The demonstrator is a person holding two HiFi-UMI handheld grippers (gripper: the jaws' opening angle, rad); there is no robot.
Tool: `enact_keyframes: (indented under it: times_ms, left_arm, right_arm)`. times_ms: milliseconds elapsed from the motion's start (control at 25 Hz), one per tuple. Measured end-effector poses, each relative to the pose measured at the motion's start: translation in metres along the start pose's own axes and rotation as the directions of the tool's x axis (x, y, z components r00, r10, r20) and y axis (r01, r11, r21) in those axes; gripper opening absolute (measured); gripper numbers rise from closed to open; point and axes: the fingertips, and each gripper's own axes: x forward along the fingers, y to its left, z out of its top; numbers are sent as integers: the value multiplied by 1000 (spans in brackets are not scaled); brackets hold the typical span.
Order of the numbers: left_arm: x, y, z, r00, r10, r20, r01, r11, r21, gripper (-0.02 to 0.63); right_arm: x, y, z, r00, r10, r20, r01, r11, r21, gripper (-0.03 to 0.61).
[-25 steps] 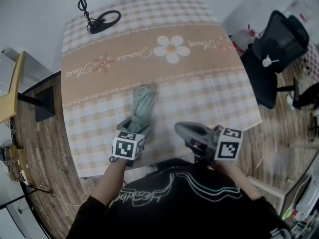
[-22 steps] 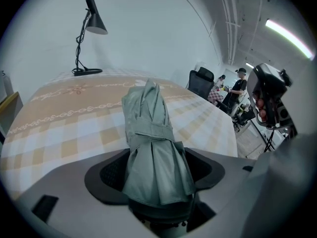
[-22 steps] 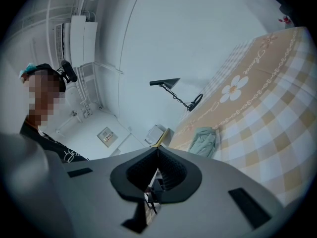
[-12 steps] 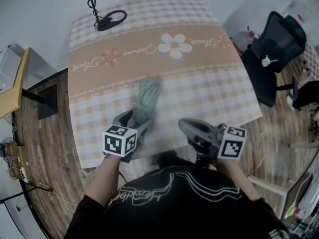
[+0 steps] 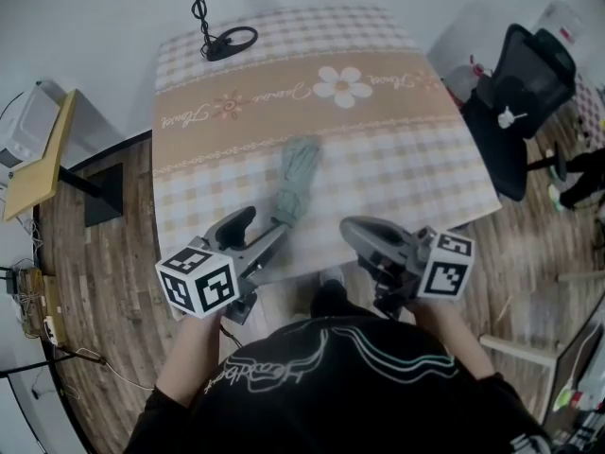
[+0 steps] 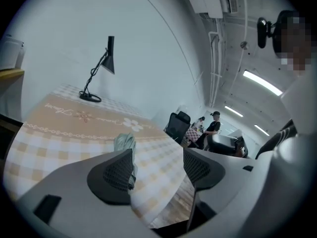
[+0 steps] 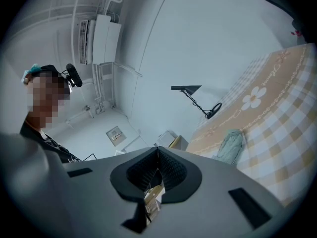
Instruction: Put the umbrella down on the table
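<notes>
Folded umbrella (image 5: 295, 180) lay on desk (image 5: 406, 145), long axis pointing away, nearest the open, empty left tongs (image 5: 257, 237); right tongs (image 5: 354, 230) closed, empty.

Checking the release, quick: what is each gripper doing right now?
Left gripper: open, empty, not gripping the folded grey-green umbrella.
Right gripper: closed, holding nothing.

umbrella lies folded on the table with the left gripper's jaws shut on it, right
Not quite. The umbrella does lie folded on the table, but the left gripper is not shut on it: the left gripper view shows its jaws wide apart, the pads pressing on nothing.
</notes>
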Motion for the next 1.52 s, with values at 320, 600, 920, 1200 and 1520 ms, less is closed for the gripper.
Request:
enact_keyframes:
  times_ms: [320, 600, 920, 1200, 1520]
  left_arm:
    - [-72, -47, 33, 989, -73, 132, 59, 992, 110, 218]
    - [-122, -87, 43, 969, -123, 213, 90, 983, 160, 13]
    - [-162, -115, 37, 950, -192, 245, 144, 969, 202, -3]
    - [-173, -126, 26, 938, -240, 251, 196, 963, 187, -3]
    - [-177, -132, 22, 934, -257, 249, 213, 958, 190, -3]
  right_arm:
    - [2, 50, -10, 999, 35, 27, -33, 997, -71, 12]
    - [3, 93, -17, 997, 73, 32, -67, 987, -148, 12]
    - [9, 128, -33, 994, 108, 18, -102, 976, -193, 12]
    - [15, 139, -44, 994, 106, 16, -100, 975, -197, 12]
    - [16, 147, -49, 994, 105, 16, -99, 974, -202, 12]
